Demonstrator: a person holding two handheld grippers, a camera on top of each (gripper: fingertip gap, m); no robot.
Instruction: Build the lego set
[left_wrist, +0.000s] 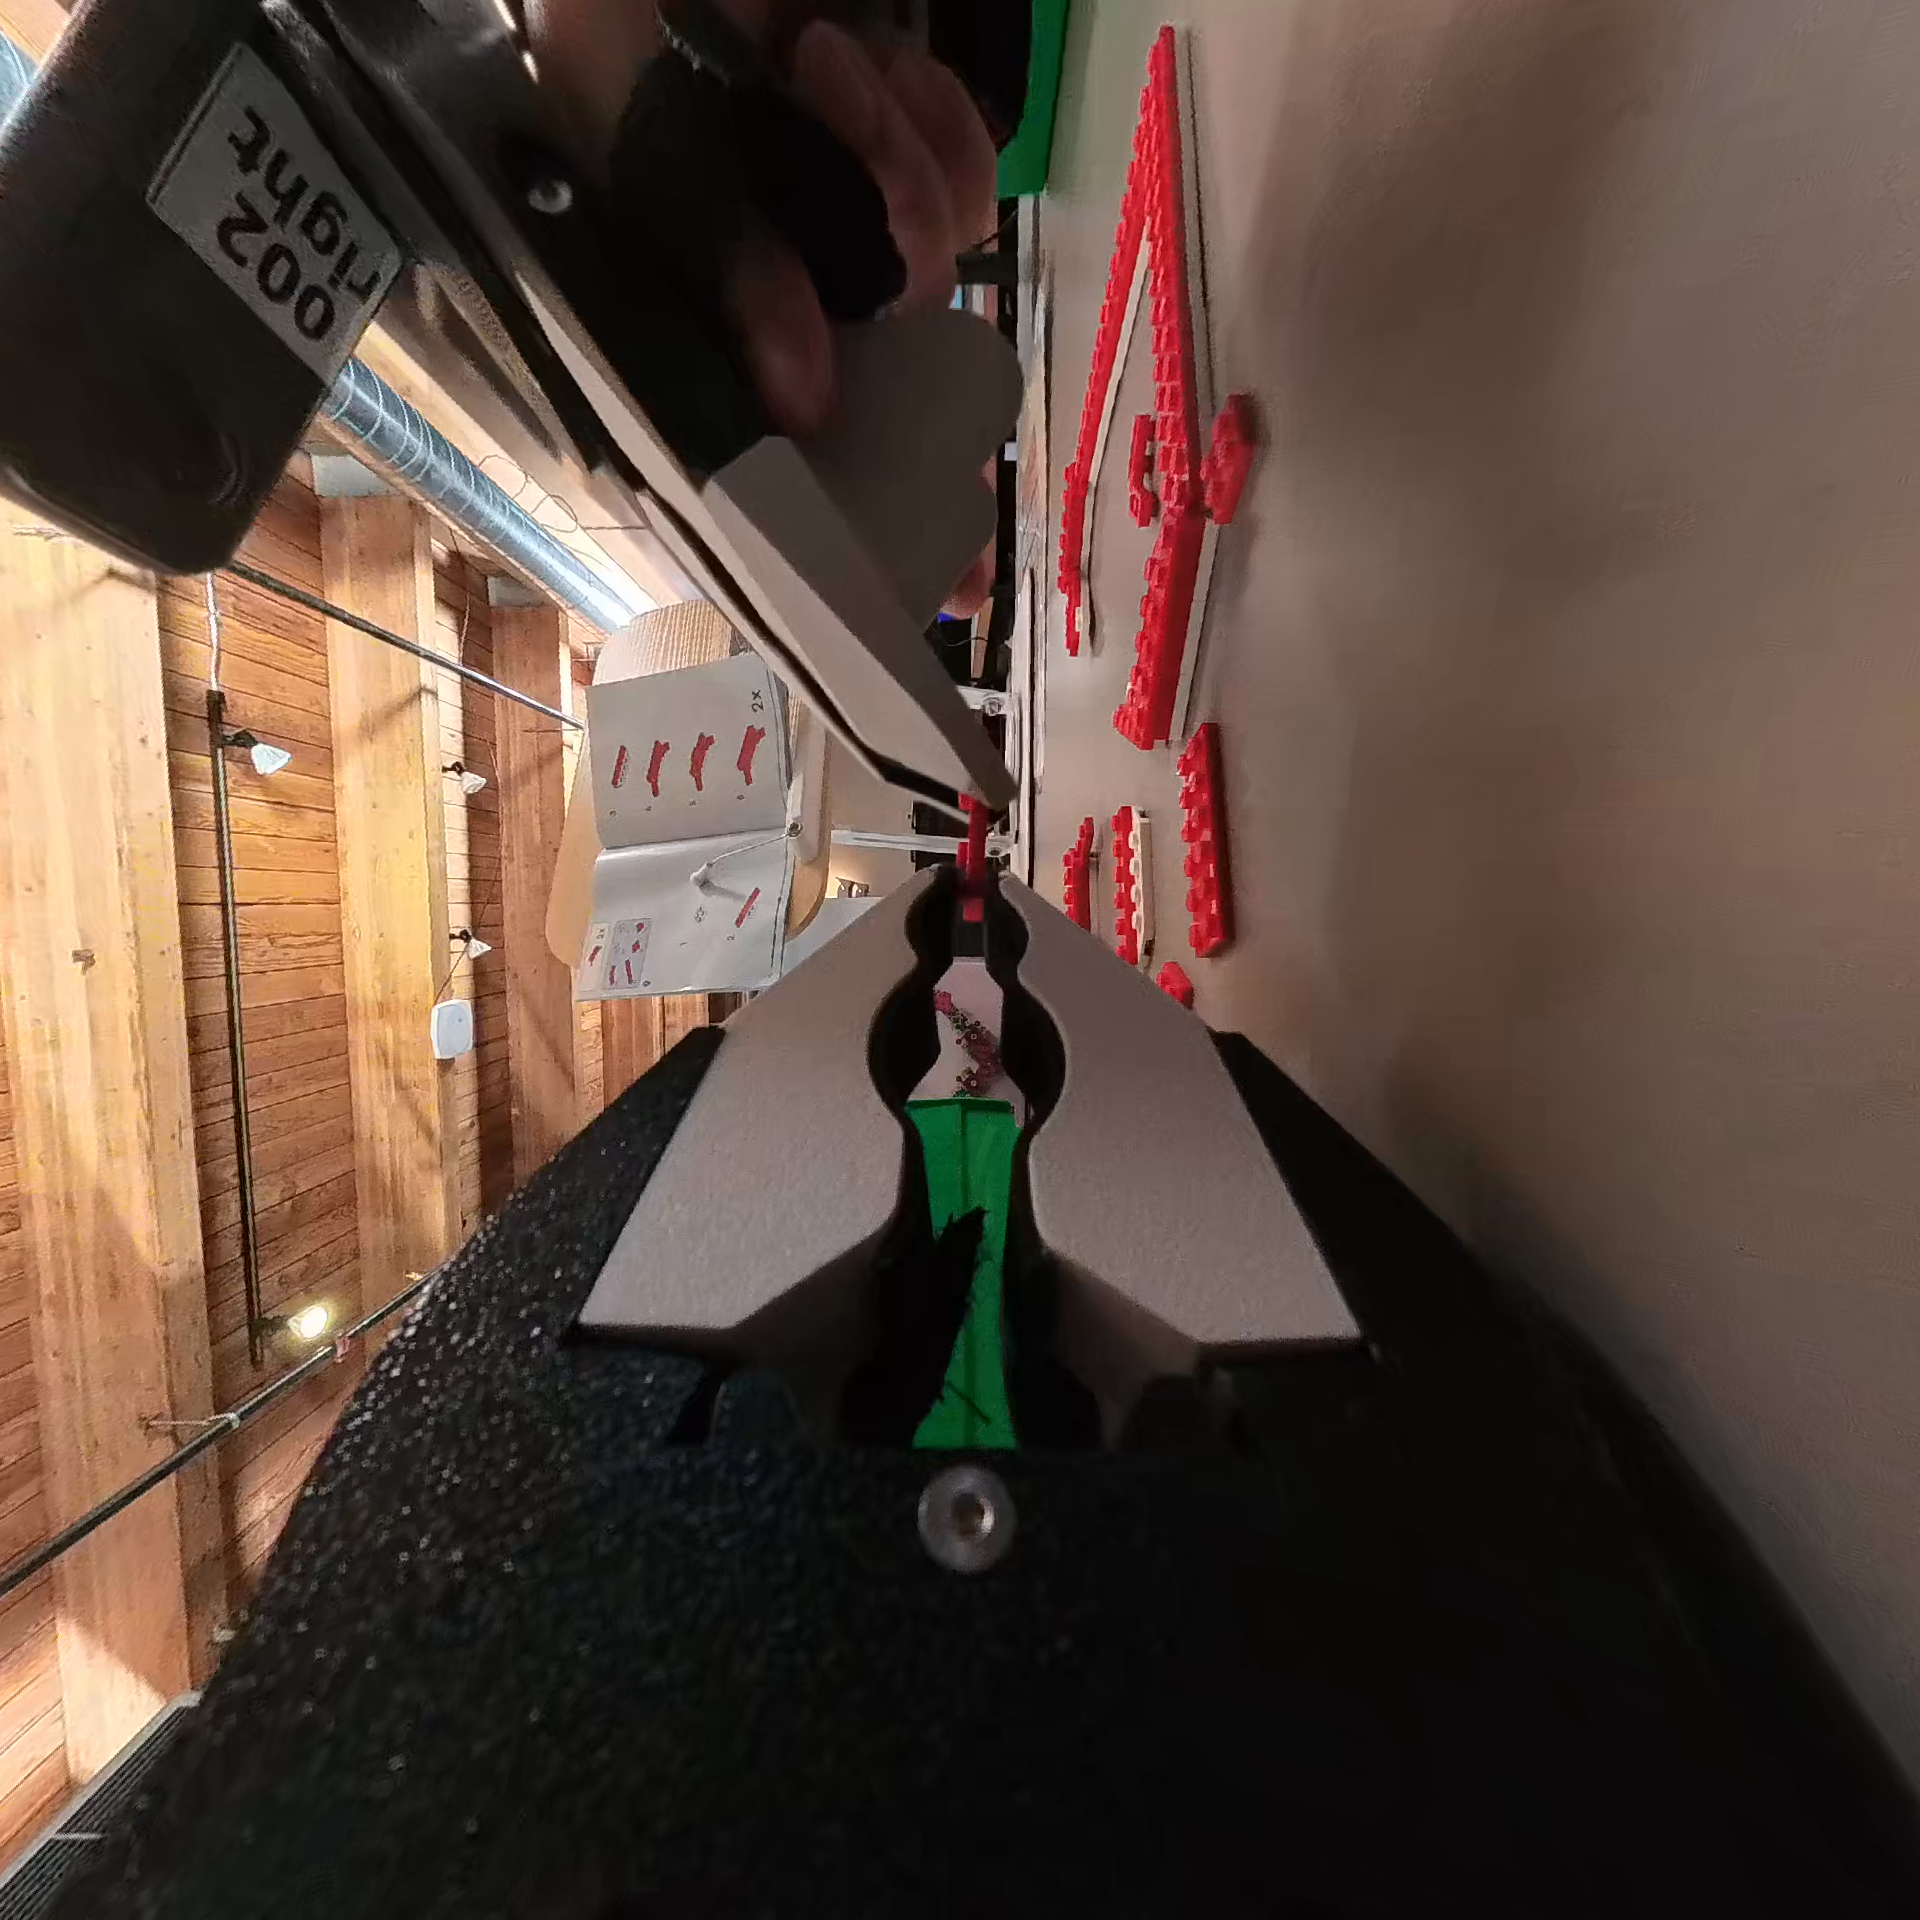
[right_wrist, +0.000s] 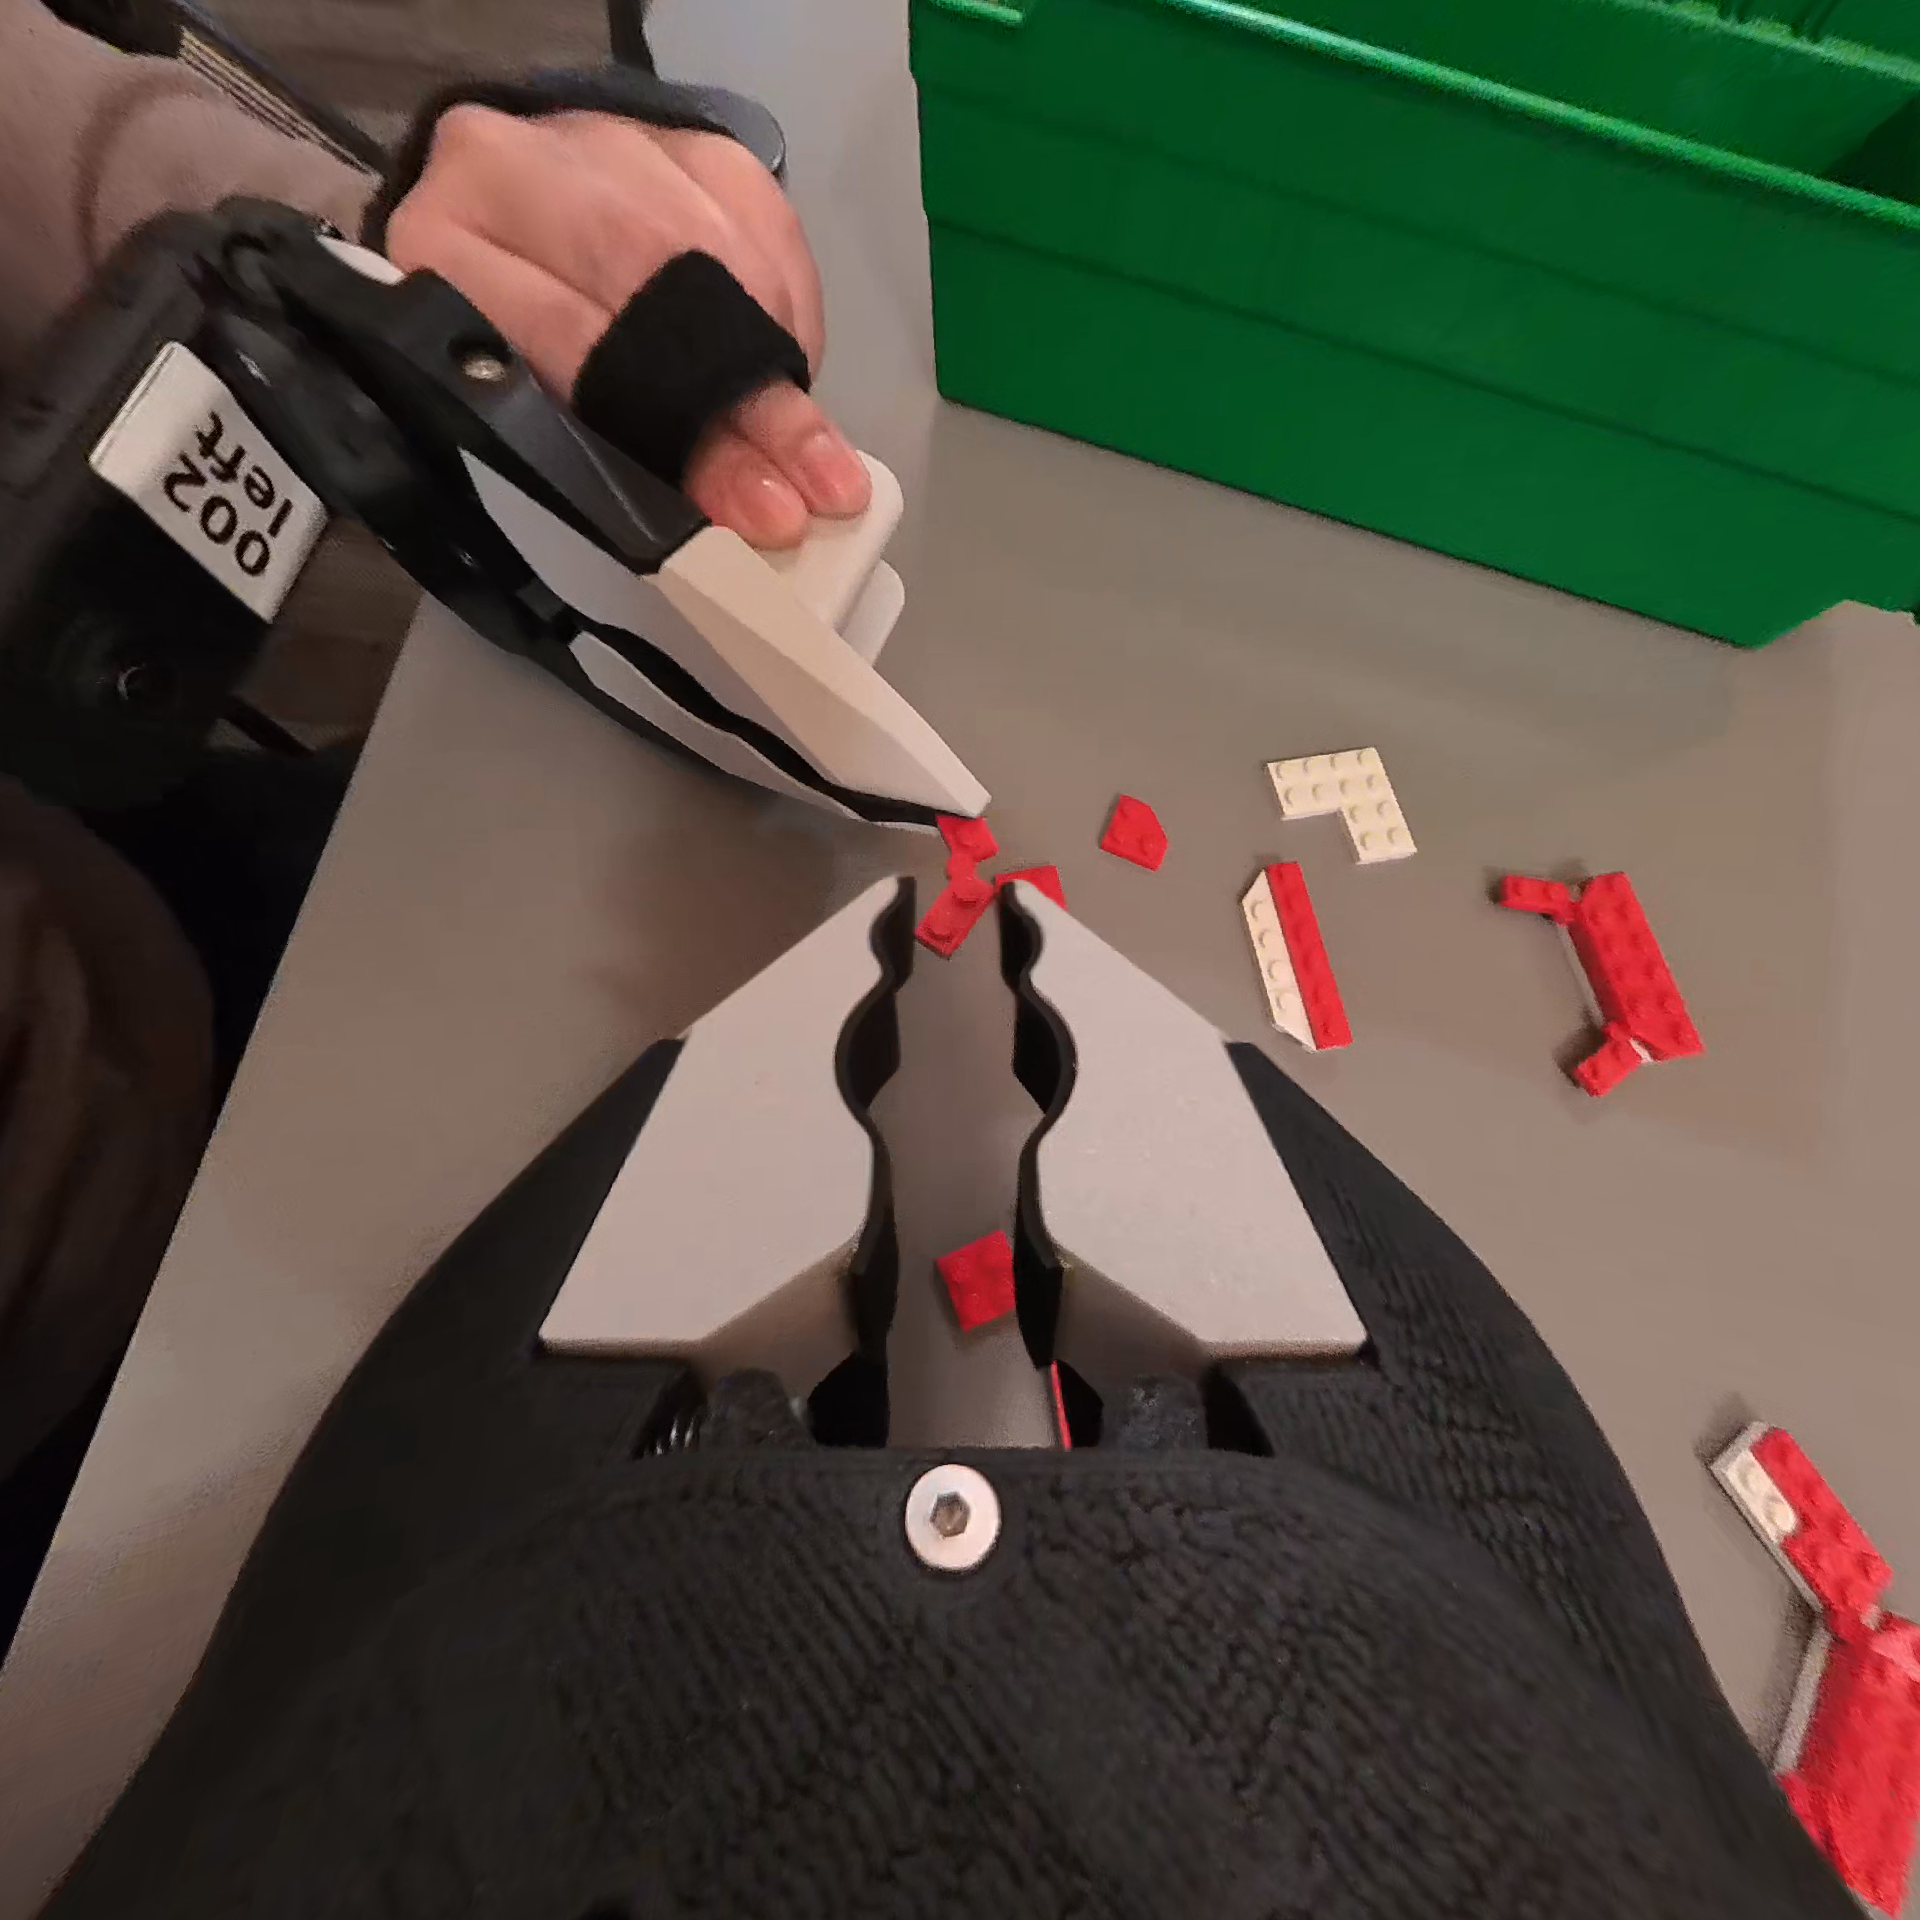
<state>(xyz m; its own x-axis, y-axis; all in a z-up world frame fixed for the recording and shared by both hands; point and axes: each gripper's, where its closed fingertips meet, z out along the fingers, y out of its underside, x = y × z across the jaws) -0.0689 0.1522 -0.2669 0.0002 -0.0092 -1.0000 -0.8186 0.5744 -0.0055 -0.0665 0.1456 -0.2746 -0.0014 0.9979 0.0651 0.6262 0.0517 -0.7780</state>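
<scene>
A small assembly of red plates (right_wrist: 958, 896) hangs above the grey table (right_wrist: 623, 1039), held between both grippers. My left gripper (right_wrist: 961, 819) comes in from the upper left and is shut on its upper plate. My right gripper (right_wrist: 956, 899) has its tips closed on the lower plate. In the left wrist view the red assembly (left_wrist: 974, 878) sits between my left gripper's tips (left_wrist: 971, 881), and my right gripper (left_wrist: 982, 800) pinches its far end from above.
A green bin (right_wrist: 1403, 312) stands at the back. On the table lie a white L-shaped plate (right_wrist: 1340, 800), a red wedge (right_wrist: 1132, 831), a red square plate (right_wrist: 977, 1278) and red-and-white sub-assemblies (right_wrist: 1299, 956) (right_wrist: 1621, 977) (right_wrist: 1829, 1621). An open instruction booklet (left_wrist: 686, 831) stands beyond. My left and right fingertips are right by each other.
</scene>
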